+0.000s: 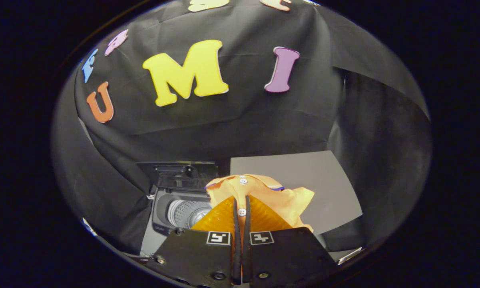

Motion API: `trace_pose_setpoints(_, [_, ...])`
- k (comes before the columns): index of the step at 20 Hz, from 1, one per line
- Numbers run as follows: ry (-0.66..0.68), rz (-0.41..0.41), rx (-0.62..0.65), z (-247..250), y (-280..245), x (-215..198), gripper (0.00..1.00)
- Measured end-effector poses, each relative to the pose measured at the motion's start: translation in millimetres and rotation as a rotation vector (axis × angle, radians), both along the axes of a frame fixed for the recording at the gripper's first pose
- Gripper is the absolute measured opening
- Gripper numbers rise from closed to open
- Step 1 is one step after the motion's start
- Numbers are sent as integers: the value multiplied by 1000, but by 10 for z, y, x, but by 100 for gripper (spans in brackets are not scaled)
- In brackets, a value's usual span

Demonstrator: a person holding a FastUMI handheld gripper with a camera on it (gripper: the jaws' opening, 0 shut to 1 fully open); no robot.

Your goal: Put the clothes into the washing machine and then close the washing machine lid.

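Note:
My gripper is shut on an orange buttoned shirt, pinching its button placket between the two translucent orange fingers. The shirt hangs in the air, bunched just ahead of and to the right of the fingers. To the left of and below the fingers stands a small grey top-loading washing machine. Its dark lid is raised at the back and the ribbed silver drum shows inside. The shirt covers the machine's right edge.
A grey tabletop spreads beyond and to the right of the shirt. Black cloth walls close in behind, left and right. A white strip lies at the table's near right corner.

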State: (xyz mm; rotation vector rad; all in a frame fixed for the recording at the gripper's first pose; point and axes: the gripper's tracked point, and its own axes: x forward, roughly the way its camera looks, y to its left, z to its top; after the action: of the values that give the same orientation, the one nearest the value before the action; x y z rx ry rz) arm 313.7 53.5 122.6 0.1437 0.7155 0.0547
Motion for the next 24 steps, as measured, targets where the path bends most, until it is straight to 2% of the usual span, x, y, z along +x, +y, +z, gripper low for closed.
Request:
trace_pose_setpoints(11, [2,144,3,46,1241,88,5])
trace_pose_setpoints(17, [25,233,24,-132,1866,257,5])
trace_pose_setpoints(24, [83,300,48,-484,2352,452,5])
